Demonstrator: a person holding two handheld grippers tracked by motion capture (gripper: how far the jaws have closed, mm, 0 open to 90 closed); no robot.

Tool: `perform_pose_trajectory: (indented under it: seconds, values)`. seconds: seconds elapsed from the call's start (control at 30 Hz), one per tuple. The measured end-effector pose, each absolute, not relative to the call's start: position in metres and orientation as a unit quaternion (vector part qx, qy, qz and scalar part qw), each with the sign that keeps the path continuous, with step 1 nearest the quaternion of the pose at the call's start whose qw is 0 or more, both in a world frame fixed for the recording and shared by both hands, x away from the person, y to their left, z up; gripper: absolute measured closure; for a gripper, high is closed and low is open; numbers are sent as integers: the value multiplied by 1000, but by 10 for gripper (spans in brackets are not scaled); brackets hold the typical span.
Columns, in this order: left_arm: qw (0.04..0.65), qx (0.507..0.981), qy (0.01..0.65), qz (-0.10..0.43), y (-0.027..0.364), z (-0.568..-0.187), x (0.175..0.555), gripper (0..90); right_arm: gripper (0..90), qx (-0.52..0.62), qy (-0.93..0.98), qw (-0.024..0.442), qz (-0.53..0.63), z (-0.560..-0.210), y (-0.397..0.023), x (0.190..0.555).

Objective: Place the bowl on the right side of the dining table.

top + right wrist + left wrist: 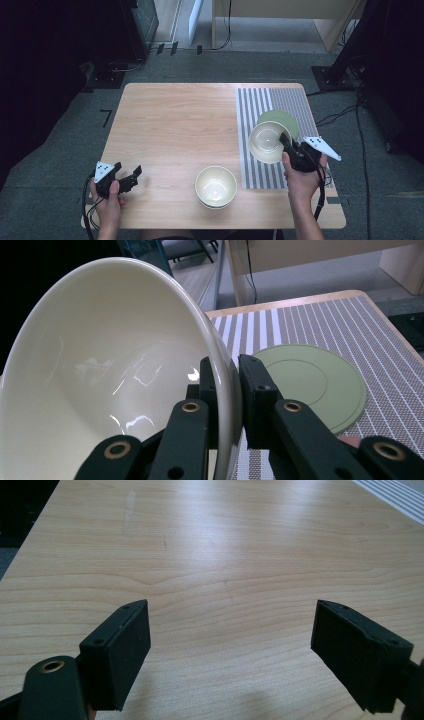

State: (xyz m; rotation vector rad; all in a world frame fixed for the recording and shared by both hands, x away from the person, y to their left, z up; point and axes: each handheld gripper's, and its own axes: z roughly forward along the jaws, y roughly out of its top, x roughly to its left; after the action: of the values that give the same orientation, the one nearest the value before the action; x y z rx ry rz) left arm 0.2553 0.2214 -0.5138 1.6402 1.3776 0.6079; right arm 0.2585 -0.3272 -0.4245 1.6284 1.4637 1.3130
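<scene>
Right gripper (289,145) has a bowl (267,141) by the rim, lifted over the mat (260,102).
My jaws pinch its near wall, one inside, one outside; empty, tilted, green plate (320,382) just beyond. Second bowl (215,186) on the bench (170,125), empty, toward my left gripper (125,176), jaws wide, idle.

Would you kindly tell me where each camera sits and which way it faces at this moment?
High view: above the person's side, looking forward and down on the table; both forearms enter from below.
Left gripper view: rides the left hand-held gripper, facing bare tabletop between its open jaws.
Right gripper view: rides the right hand-held gripper, jaws pinching the cream bowl rim.
Shared: high and right gripper views both show that bowl, the green plate and the striped mat.
</scene>
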Motion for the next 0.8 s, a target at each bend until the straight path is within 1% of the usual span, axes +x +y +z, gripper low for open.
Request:
perform_pose_trajectory:
  seconds: [0.8]
  values:
    - [435,666,554,244,220,-514,257,158,822,633,544,296,465,-425,-337,289]
